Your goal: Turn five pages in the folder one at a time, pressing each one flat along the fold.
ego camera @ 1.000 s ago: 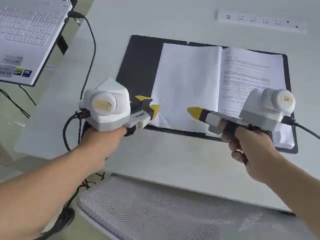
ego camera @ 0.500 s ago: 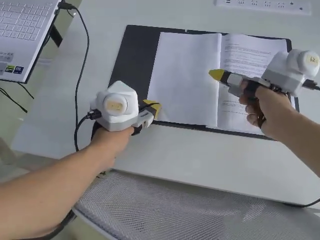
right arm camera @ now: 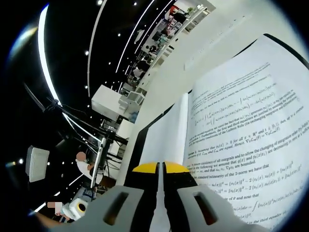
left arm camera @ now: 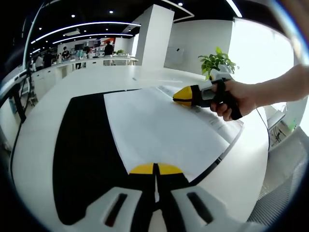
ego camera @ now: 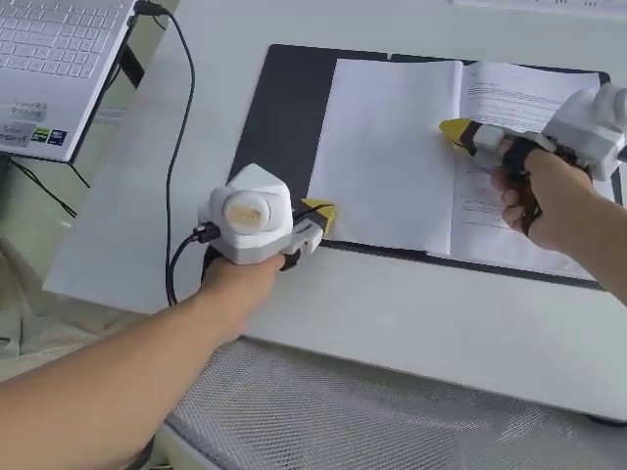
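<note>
The black folder (ego camera: 279, 113) lies open on the white table, a blank page (ego camera: 387, 147) on its left and a printed page (ego camera: 514, 103) on its right. My left gripper (ego camera: 323, 213) is shut, its yellow tips at the blank page's near left corner. In the left gripper view those tips (left arm camera: 155, 168) sit at the edge of the blank page (left arm camera: 154, 125). My right gripper (ego camera: 451, 130) is shut, with its tips just right of the fold. The right gripper view has the gripper (right arm camera: 161, 167) low over the printed page (right arm camera: 241, 121). The right gripper (left arm camera: 182, 95) also appears in the left gripper view.
A white laptop (ego camera: 54, 59) sits at the far left with a black cable (ego camera: 183, 108) running down past the folder. A grey mesh chair seat (ego camera: 392, 411) is below the table's near edge. A potted plant (left arm camera: 217, 60) stands beyond the table.
My right gripper has moved from the folder's near edge up over the pages to the fold. The left gripper has stayed at the blank page's near corner. The head camera has shifted.
</note>
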A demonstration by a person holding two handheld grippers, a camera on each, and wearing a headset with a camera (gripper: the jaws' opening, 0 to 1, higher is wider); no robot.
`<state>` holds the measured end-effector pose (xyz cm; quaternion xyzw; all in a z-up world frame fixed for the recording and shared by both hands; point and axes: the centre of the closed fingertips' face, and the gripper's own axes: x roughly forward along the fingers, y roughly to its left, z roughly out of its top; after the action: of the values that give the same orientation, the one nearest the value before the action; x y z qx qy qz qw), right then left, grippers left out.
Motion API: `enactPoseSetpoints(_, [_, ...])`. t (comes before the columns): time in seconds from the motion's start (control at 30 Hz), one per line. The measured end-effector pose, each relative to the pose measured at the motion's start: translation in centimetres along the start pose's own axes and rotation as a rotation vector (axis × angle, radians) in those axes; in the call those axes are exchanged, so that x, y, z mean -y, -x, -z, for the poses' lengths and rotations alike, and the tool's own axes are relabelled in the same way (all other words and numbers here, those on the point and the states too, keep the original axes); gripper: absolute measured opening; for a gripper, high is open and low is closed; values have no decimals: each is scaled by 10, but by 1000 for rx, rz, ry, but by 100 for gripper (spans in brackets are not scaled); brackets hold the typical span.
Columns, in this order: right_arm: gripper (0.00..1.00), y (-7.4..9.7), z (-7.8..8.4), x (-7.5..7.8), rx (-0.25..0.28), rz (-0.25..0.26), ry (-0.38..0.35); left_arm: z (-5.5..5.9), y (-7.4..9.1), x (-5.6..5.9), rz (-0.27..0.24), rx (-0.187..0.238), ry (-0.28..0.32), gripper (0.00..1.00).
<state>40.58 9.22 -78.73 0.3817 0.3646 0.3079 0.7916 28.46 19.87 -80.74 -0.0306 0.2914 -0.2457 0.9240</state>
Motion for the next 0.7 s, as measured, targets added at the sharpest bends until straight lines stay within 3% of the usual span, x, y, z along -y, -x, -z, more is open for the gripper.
enactPoseSetpoints(0.57, [0, -25, -40, 13, 97, -1, -211, 2, -3, -5, -1, 15, 11, 0])
enactPoseSetpoints(0.7, [0, -34, -49, 13, 89, 9, -206, 2, -4, -6, -2, 23, 16, 0])
